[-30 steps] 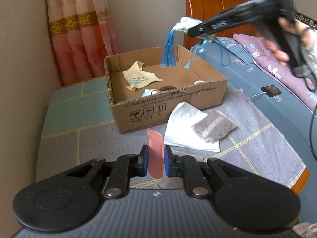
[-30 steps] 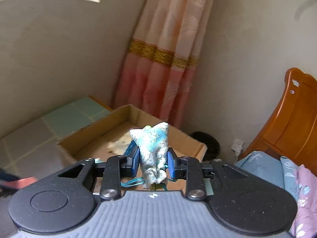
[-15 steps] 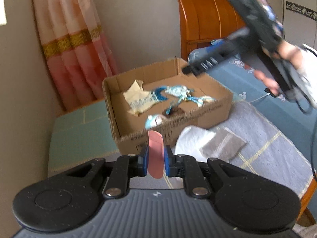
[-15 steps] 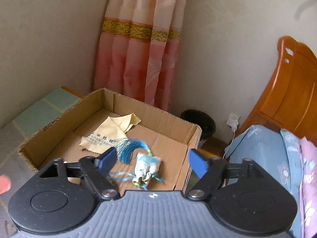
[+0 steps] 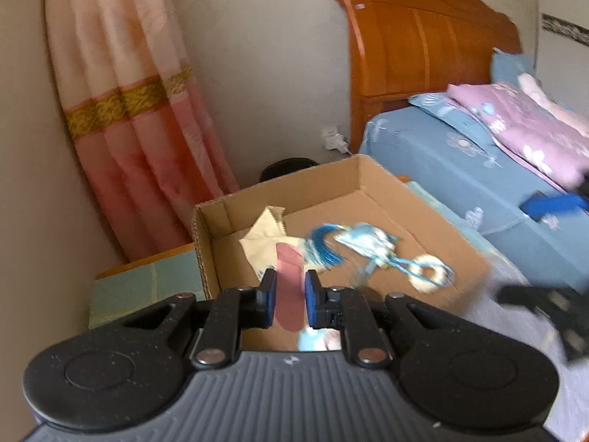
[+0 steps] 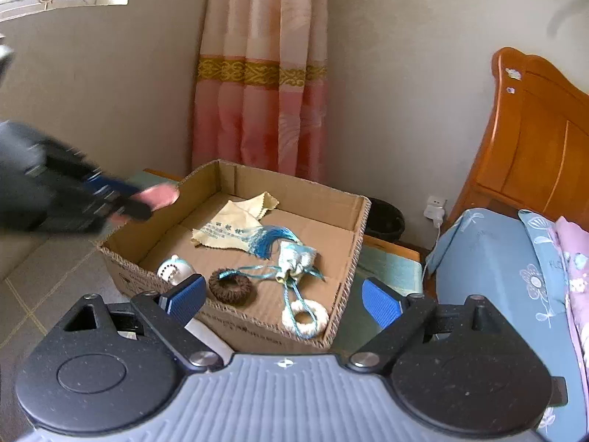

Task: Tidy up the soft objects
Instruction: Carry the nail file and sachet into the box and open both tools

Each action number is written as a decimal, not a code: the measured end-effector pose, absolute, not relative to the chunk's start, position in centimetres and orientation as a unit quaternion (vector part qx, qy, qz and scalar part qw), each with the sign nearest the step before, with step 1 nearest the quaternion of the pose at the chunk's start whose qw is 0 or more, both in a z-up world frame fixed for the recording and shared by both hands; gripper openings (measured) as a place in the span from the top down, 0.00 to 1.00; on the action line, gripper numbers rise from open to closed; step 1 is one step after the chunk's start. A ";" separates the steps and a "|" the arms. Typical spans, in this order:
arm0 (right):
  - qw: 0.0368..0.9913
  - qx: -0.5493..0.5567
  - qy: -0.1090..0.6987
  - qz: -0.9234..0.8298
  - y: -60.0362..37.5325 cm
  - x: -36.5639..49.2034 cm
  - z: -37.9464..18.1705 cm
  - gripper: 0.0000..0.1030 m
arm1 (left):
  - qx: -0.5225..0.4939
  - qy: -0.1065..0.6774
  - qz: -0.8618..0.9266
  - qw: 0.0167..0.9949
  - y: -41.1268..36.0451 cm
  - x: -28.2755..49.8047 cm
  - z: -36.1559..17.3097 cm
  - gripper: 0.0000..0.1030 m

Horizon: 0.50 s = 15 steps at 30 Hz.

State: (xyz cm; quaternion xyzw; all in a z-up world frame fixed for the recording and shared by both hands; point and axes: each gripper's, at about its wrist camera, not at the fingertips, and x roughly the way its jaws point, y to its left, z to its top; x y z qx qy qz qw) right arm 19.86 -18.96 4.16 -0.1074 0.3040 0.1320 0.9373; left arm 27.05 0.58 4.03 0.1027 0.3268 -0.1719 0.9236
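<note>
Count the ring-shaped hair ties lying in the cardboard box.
2. A brown hair tie lies near the front wall of the cardboard box, and a white hair tie lies in its front right corner. Others may hide behind the front wall.

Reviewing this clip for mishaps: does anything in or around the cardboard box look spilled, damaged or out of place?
Nothing looks damaged or spilled. The sachet lies loosely in the cardboard box, its cord trailing over the white ring. The left gripper holds a pink item.

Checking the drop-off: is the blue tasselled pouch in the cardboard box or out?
In. The pouch lies on the floor of the cardboard box, clear of the open right tongs.
</note>
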 end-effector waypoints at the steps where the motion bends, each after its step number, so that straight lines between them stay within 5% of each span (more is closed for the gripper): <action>1: 0.937 -0.105 0.307 0.130 -19.2 19.6 4.0 0.08 | 0.090 0.332 -0.168 0.924 0.8 27.8 3.7 0.85; 2: 0.937 -0.103 0.310 0.127 -19.5 19.5 3.9 0.08 | 0.076 0.336 -0.161 0.925 1.1 28.6 3.3 0.82; 3: 0.936 -0.103 0.312 0.123 -19.7 19.3 3.8 0.08 | 0.065 0.342 -0.156 0.924 1.4 29.2 2.9 0.65; 4: 0.936 -0.103 0.314 0.119 -19.9 19.2 3.7 0.08 | 0.058 0.352 -0.148 0.923 1.6 29.8 2.5 0.38; 6: 0.936 -0.100 0.317 0.112 -20.5 18.7 3.7 0.08 | 0.059 0.351 -0.118 0.927 1.7 29.9 1.9 0.17; 15: 0.940 -0.059 0.318 0.109 -21.7 17.0 3.6 0.00 | 0.081 0.337 -0.106 0.932 2.6 25.9 3.2 0.08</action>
